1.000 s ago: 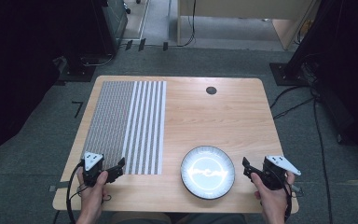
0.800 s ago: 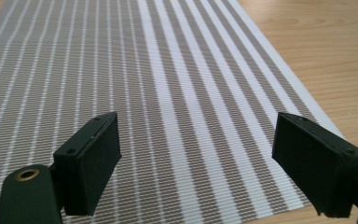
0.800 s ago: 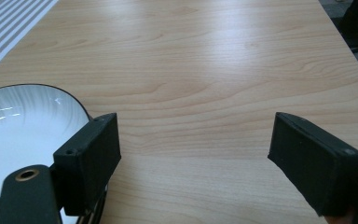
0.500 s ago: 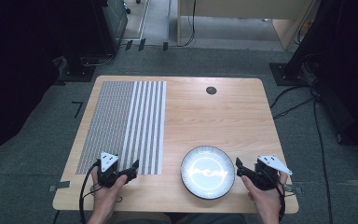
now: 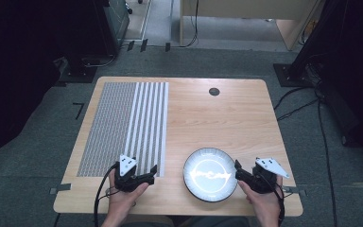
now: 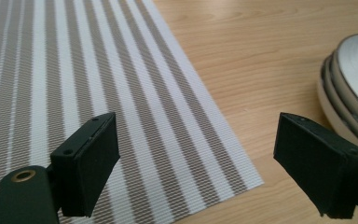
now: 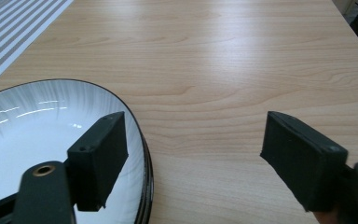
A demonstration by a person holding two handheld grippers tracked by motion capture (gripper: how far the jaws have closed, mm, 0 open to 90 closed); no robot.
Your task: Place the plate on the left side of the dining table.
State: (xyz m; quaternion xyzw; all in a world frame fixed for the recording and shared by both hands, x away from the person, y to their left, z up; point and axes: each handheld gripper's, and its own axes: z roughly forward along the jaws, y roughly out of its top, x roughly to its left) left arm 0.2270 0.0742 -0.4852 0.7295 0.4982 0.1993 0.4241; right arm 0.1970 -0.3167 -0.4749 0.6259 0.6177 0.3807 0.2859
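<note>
Tabletop (image 5: 227, 118): striped mat (image 5: 125, 125) at left; stacked plates (image 5: 210, 174) near edge, right of centre. Left gripper (image 5: 146, 175) over mat's near right corner, fingers wide apart, empty. Right gripper (image 5: 237, 171) just beside plates' right rim, fingers wide apart, empty. Nothing moved yet, by appearance; plates untouched, all work remaining.

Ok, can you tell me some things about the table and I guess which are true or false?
1. Both grippers are open. True: the left gripper and right gripper have jaws wide apart.
2. The plate sits on the striped mat. False: it sits on bare wood beside the mat.
3. The plate holds food. False: it is empty.
4. The left gripper is at the mat's near corner. True.
</note>
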